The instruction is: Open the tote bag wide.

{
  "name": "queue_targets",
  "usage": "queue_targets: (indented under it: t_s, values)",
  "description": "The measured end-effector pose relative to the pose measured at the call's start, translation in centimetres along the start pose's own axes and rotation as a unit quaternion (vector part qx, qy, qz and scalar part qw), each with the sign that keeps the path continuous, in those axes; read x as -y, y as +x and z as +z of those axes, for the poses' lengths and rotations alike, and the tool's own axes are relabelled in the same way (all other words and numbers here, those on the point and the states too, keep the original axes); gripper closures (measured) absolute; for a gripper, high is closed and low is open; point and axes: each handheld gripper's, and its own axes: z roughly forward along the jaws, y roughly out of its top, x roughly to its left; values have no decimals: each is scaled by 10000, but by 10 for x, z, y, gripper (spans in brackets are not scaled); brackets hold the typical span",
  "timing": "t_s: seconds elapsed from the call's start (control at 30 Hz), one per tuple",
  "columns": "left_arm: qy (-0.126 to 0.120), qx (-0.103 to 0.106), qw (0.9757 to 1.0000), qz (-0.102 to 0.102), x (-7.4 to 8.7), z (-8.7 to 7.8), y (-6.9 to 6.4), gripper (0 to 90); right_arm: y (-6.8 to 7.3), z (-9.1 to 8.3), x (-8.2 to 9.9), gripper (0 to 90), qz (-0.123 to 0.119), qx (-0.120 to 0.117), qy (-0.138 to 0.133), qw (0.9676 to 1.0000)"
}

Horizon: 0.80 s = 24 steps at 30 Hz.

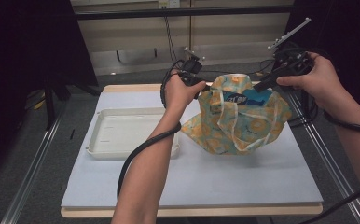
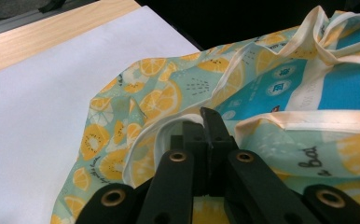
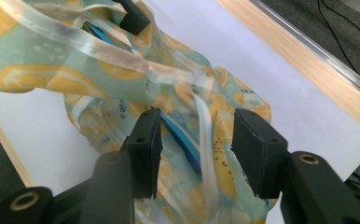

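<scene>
- Two containers sit on the counter point(image 1: 243, 182): a lemon-print cloth bag point(image 1: 236, 119) near the far edge and a white tray point(image 1: 122, 133) to its left.
- A blue packet point(image 1: 243, 98) shows inside the bag's open mouth.
- The tray's bare floor shows, with nothing lying on it.
- The left hand-held gripper point(image 2: 209, 122) is clamped tight on the bag's cream-edged rim, holding that side up.
- The right hand-held gripper point(image 3: 197, 140) has parted jaws, with a bag strap point(image 3: 206, 140) running loose between them, pads not pressing.
</scene>
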Motion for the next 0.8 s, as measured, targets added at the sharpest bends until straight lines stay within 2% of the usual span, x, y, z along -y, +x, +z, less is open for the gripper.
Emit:
queue_targets:
  t_s: [0.1,0.13,0.2,0.23,0.27,0.33,0.4,0.43,0.47,0.57,0.63,0.8]
  values:
    - [-26,22,10000,28,1,-1,1,900,0,1,1,540,-16,-37,-19,10000]
    - [-46,36,10000,-21,1,-1,1,900,-1,2,1,595,4,-50,4,10000]
    - [19,-23,10000,53,1,-5,3,900,-3,3,2,667,56,-101,17,9999]
    - [-67,-9,10000,-35,1,-5,3,900,-5,2,3,766,99,-186,-20,9998]
    - [-44,-26,10000,-39,1,-6,4,900,-5,2,3,766,99,-186,-20,9998]
    - [-57,-42,10000,-27,2,-8,6,900,-8,1,4,836,133,-199,-39,9997]
    - [-118,4,9999,-77,2,-8,8,900,-10,1,4,864,153,-219,-60,9996]
    - [-14,-46,10000,-17,2,-9,9,900,-11,1,3,876,158,-230,-80,9996]
    - [-55,-37,10000,-68,2,-9,9,900,-11,1,2,888,202,-222,-106,9995]
    - [-93,-45,9999,-85,4,-10,11,900,-16,-3,1,900,269,-191,-284,9991]
    - [-106,-66,9998,-142,4,-12,14,900,-18,-1,1,900,287,-68,-203,9994]
    - [-267,-42,9993,-259,8,-16,19,900,-22,12,4,900,353,-104,-55,9993]
